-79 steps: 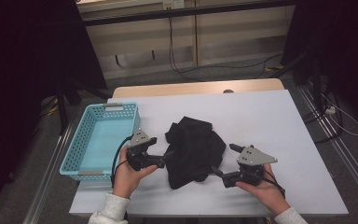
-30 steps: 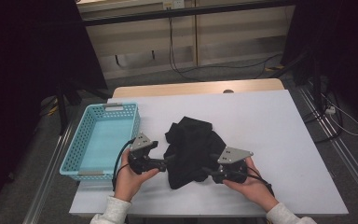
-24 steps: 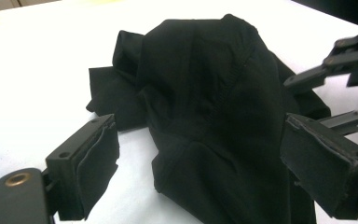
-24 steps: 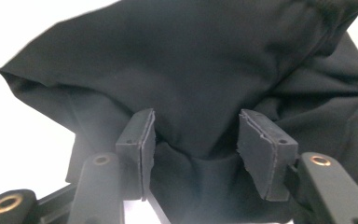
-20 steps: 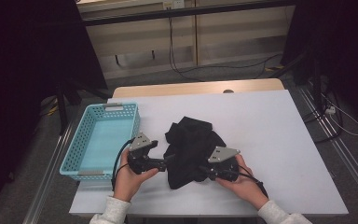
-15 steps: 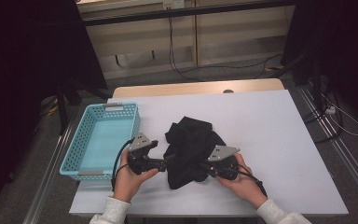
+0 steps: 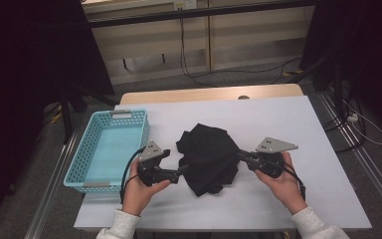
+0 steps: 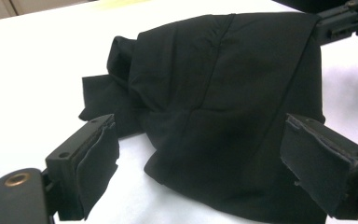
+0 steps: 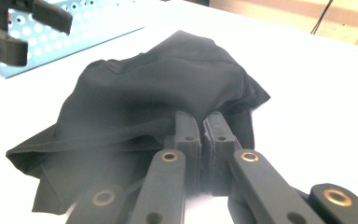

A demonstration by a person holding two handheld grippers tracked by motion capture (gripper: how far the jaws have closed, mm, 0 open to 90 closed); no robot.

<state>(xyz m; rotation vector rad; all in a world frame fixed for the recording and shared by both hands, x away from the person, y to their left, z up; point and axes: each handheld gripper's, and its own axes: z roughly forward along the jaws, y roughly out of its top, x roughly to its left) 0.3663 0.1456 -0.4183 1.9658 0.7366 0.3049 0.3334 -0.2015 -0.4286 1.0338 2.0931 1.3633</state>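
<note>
Left gripper [image 7: 179,173]: black body topped by a grey three-cornered plate with small dark holes; a black cable loops from its rear. In the left gripper view its two jaws are black bars faced with dark, slightly frayed pads [image 8: 95,165], each bar carrying a small screw hole, with a brass-coloured rivet on the linkage arm below. Right gripper [image 7: 239,155]: same black body, grey plate and trailing black cable. In the right gripper view its jaws are flat black bars joined to black link arms by brass-ringed pivots. Both of the person's wrists are covered by light grey, ribbed sleeve cuffs.
</note>
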